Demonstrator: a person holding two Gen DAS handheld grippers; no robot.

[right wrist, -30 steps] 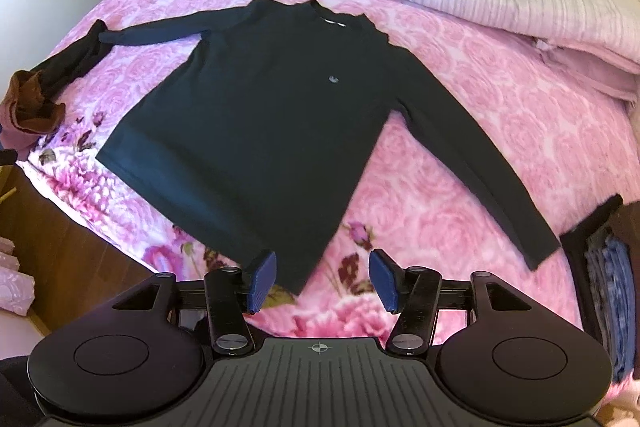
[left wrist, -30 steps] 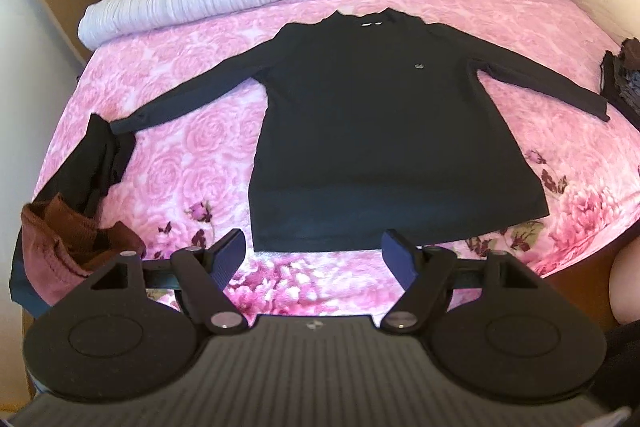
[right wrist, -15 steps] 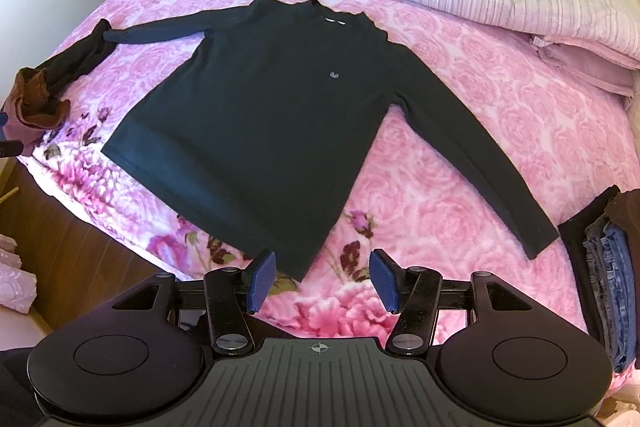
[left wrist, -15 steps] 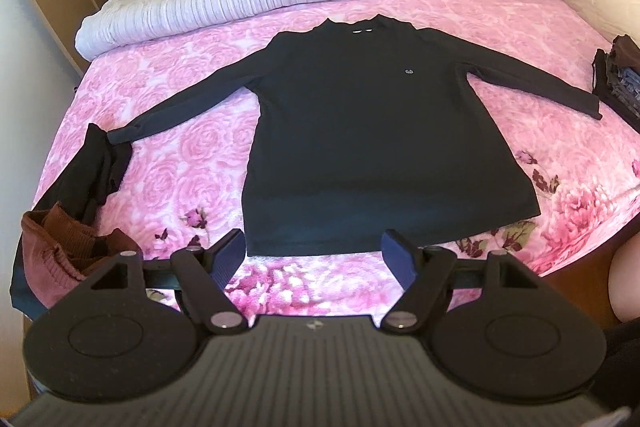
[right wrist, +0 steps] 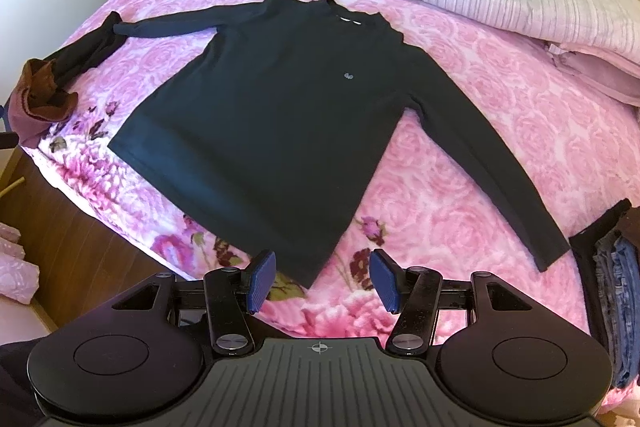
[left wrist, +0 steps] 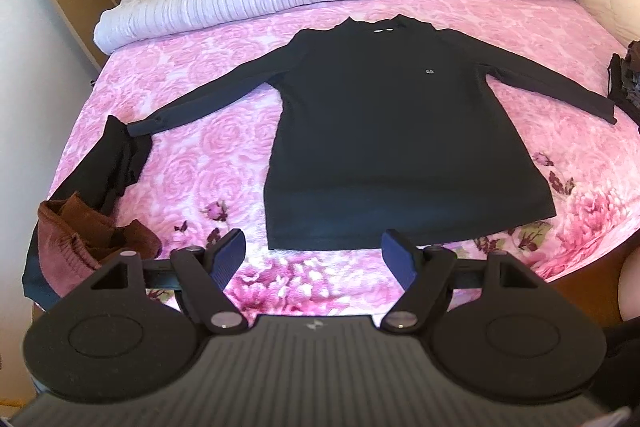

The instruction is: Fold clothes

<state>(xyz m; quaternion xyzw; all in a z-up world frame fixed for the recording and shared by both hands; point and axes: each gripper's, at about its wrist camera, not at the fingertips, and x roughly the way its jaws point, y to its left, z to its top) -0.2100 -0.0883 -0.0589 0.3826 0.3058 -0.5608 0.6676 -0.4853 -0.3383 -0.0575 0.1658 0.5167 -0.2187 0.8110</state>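
Lighting: bright, even daylight across the pink bedspread, which glows near overexposed; shadows soft and faint. Black shirt reads as a dark mass, folds barely visible. Both views sharp at centre, strong fisheye bending and dark corners at edges.

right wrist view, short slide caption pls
Open right gripper above a black long-sleeved top spread flat on a pink floral bedspread.

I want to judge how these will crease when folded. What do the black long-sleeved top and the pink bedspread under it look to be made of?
The black long-sleeved top looks like a soft matte knit, perhaps cotton jersey: it lies limp and flat, with no sheen and a small pale logo on the chest. The pink bedspread looks like a quilted printed fabric: its rose pattern puffs in raised swirls. The exact fibre of either is unclear.
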